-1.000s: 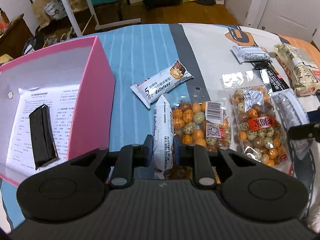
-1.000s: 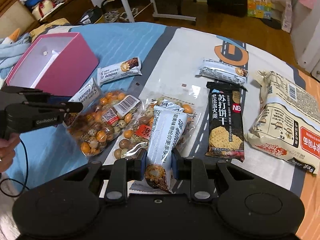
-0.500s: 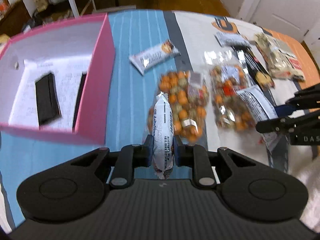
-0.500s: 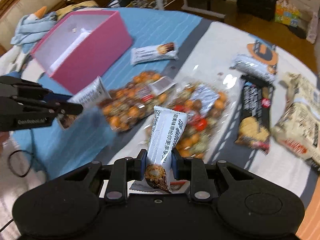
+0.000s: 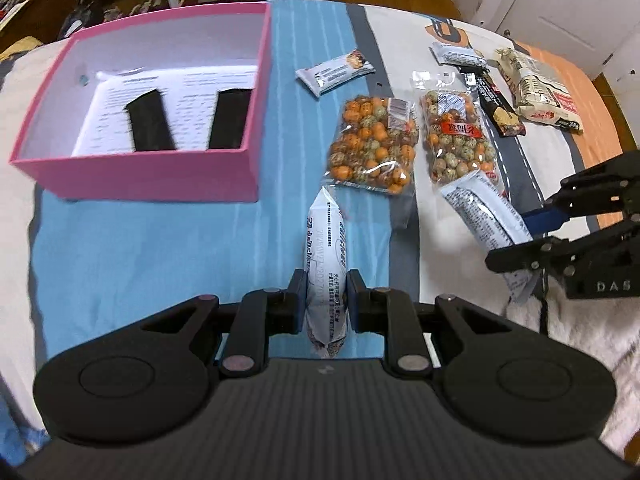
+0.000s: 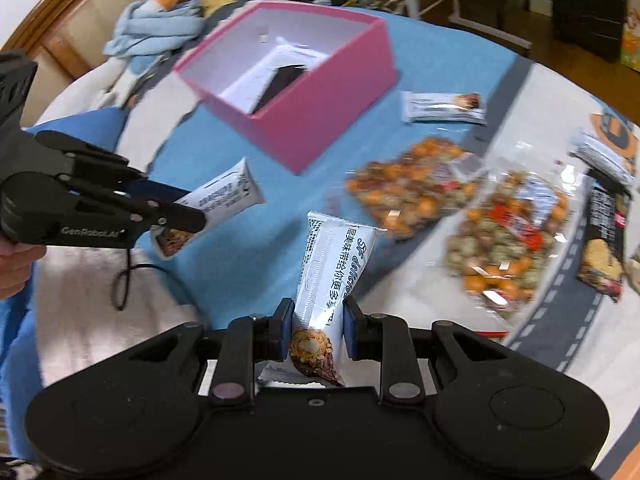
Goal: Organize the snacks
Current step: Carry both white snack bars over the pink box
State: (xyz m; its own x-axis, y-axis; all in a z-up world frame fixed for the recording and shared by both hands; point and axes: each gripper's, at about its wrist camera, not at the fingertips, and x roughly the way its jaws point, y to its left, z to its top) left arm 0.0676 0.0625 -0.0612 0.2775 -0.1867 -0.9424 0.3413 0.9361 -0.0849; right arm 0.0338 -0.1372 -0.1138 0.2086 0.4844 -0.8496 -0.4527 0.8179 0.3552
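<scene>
Now left gripper [image 5: 327, 300] clamps white snack bar [image 5: 326, 264] — long axis forward.

In the right wrist view, the two clear bags of orange and speckled coated nuts [image 6: 408, 196] are motion-blurred. The black cracker packet [image 6: 606, 240] is cut off at the right edge, its print unreadable.

Even indoor light lit both fisheye views, edges bowed strongly, glare glinted on the nut bags [image 6: 504, 236], motion blur smeared the right wrist view, and the pink box [image 5: 160, 176] interior blurred slightly.
</scene>
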